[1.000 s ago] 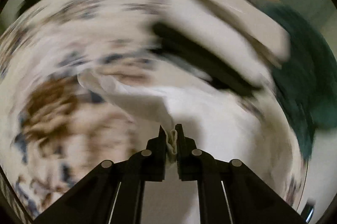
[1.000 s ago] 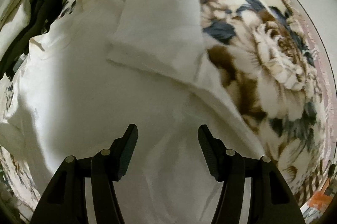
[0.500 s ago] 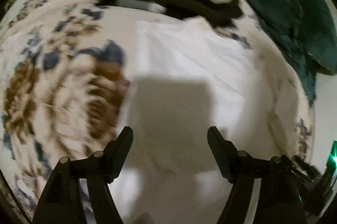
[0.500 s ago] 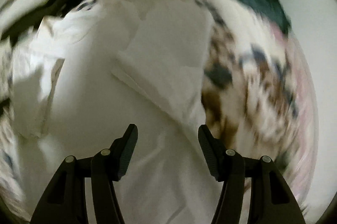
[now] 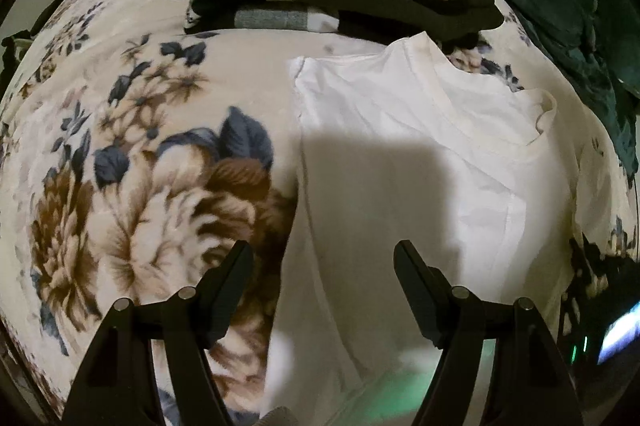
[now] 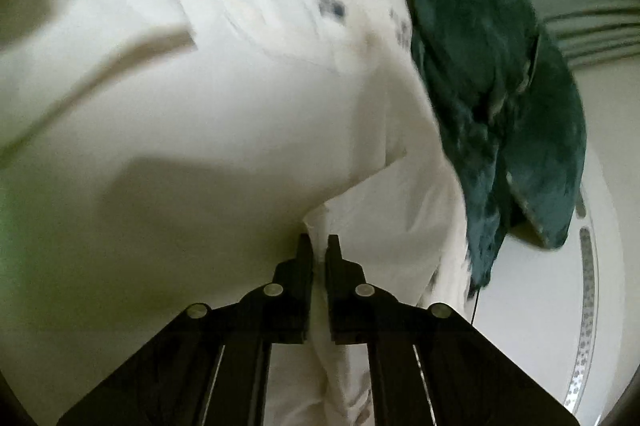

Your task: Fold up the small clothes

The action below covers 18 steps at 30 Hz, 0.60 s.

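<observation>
Jaws of the right gripper (image 6: 318, 246) pinch a fold of the white shirt (image 5: 420, 154), apparently to carry it over; the left gripper (image 5: 324, 262) hangs open above the shirt's left edge on the floral blanket (image 5: 140, 166), likely readying to pin it.

The left gripper (image 5: 323, 262) points steeply down, jaws wide apart with nothing pinched between them. The right gripper (image 6: 318, 246) slants downward toward 12 o'clock, jaws clamped on a fold of the shirt (image 6: 180, 146)

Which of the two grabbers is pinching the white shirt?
The right gripper: it is shut on the white shirt. The left gripper is open above it.
</observation>
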Tool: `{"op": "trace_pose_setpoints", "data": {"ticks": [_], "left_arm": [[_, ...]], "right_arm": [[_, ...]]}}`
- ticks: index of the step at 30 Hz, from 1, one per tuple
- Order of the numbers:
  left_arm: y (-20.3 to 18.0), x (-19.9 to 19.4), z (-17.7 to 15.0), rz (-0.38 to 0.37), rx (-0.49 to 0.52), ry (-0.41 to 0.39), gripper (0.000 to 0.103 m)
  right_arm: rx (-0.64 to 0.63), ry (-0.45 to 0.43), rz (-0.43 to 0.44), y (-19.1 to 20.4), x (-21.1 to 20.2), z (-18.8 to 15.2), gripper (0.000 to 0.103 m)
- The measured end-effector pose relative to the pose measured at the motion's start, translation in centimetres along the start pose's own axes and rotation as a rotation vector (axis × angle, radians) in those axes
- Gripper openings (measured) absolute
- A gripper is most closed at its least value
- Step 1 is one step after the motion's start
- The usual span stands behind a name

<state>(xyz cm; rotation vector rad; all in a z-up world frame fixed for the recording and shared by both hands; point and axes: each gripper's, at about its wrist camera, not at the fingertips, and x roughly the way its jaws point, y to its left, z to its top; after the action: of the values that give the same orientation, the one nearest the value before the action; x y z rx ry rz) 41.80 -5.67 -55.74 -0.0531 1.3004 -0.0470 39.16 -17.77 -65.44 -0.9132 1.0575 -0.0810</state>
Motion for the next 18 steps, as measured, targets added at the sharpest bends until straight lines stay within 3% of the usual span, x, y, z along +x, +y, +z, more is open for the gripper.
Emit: {"op": "trace_pose_setpoints", "data": {"ticks": [5, 11, 13, 16, 18], "left_arm": [[-0.7, 0.8, 1.5, -0.014, 0.007, 0.007, 0.071], [-0.9, 1.1, 2.8, -0.020, 0.023, 0.002, 0.071], [-0.9, 1.3, 3.0, -0.021, 0.022, 0.002, 0.071], [-1.2, 1.7, 3.2, -0.026, 0.034, 0.003, 0.071], [-1.5, 1.6, 3.3, -0.031, 0.047, -0.004, 0.071]], "right_arm": [[-0.099, -0.100, 0.038, 2.3, -3.6, -1.3, 0.006], [-0.139, -0.126, 0.120, 4.0, -6.0, -2.5, 0.006], [-0.132, -0.088, 0.180, 4.2, -5.9, -2.5, 0.006], [0.000, 0.010, 0.363, 1.9, -5.3, -2.4, 0.011], [0.260, 0.069, 0.558, -2.7, -4.7, -2.5, 0.024]]}}
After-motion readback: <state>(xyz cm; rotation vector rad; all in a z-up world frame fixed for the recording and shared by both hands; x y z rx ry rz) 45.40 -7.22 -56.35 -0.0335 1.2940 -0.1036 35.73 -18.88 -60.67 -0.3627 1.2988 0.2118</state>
